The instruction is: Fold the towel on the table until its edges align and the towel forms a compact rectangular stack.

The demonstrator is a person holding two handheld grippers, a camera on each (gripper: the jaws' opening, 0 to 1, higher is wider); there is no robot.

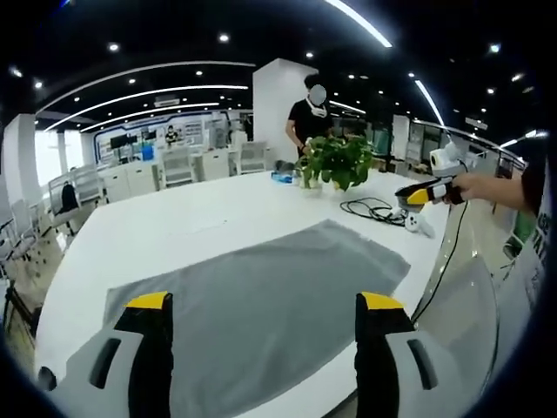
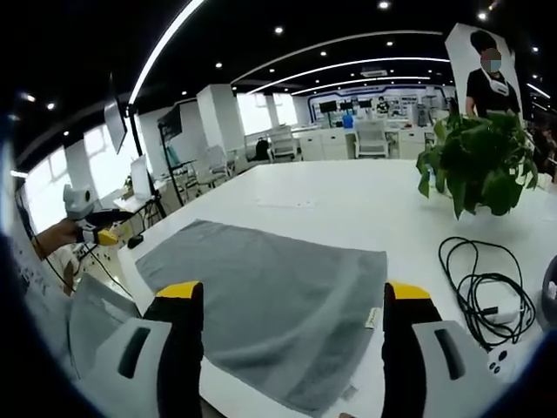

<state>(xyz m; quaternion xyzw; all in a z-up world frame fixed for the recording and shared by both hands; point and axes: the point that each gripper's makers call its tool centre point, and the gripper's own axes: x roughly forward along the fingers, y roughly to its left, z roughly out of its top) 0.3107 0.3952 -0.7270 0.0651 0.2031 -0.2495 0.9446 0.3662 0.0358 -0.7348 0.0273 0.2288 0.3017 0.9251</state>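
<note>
Lying flat and unfolded on the white desk (image 1: 200, 218), the grey towel (image 1: 261, 305) spread across the near part of the surface, one corner close to the desk's edge. In the left gripper view the left claw (image 1: 264, 306) hung above the towel with its two yellow-tipped jaws set wide apart and nothing between them. The right claw (image 1: 424, 195) appeared at the far right of that view, held in a person's hand (image 1: 477, 186) off the desk's side; its jaws were too small to judge there.

In the right gripper view the right claw (image 2: 291, 296) also stood wide, empty, above the towel (image 2: 278, 305), whose small label (image 2: 372, 318) showed at the near right edge. The left claw (image 2: 103, 235) appeared at the left, in a hand beyond the desk edge.

A potted green plant (image 2: 477, 165) stood farther back on the desk (image 2: 348, 200), and a coiled black cable (image 2: 483, 287) lay beside it, clear of the towel. A person in a black top (image 1: 309, 122) stood behind the plant (image 1: 335, 161).
</note>
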